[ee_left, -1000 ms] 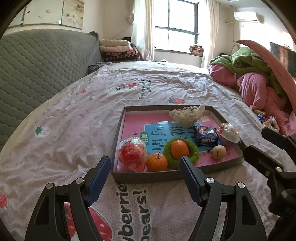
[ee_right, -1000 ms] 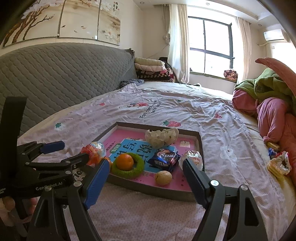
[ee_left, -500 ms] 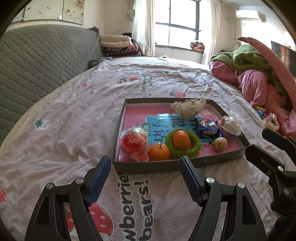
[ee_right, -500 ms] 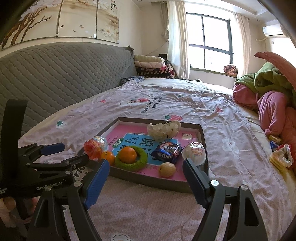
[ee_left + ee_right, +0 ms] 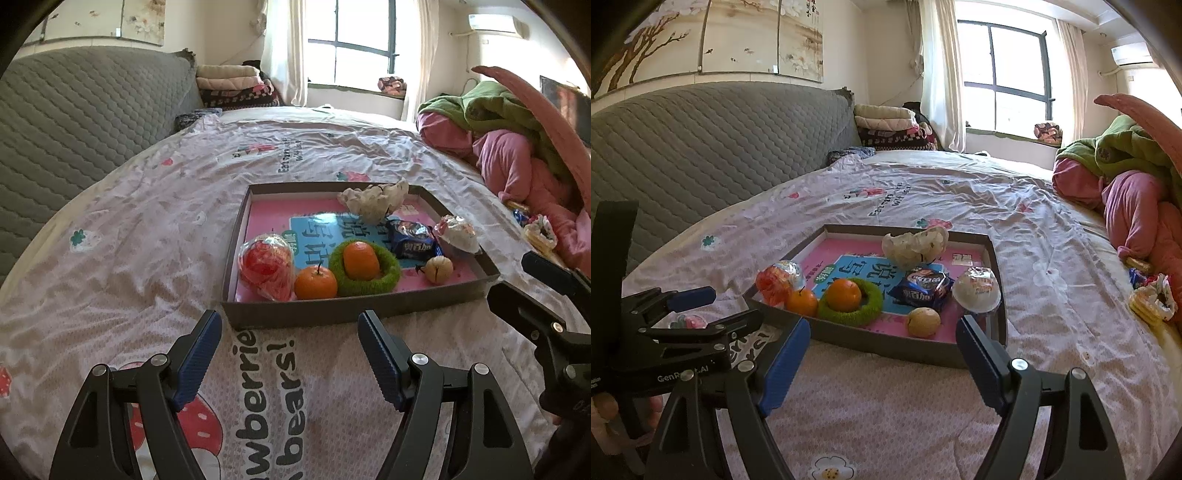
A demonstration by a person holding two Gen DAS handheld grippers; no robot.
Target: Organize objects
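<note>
Tray: shallow cardboard box tray (image 5: 354, 314), grey-brown walls, glossy pink-and-blue printed floor, lying on the bedspread (image 5: 129, 258).
Bedspread: soft, wrinkled, pale with strawberry prints.
In the tray: two smooth orange tangerines, one (image 5: 316, 282) loose, the other (image 5: 361, 260) sitting inside a fuzzy green ring (image 5: 388, 275); crinkly red wrapped bundle (image 5: 266, 266); blue snack packet (image 5: 412, 238); pale ruffled shell-like bowl (image 5: 373, 197).
Left gripper (image 5: 290, 343): jaws wide, empty, just short of the tray's near wall.
Right gripper (image 5: 882, 350): wide apart too, holding nothing.
</note>
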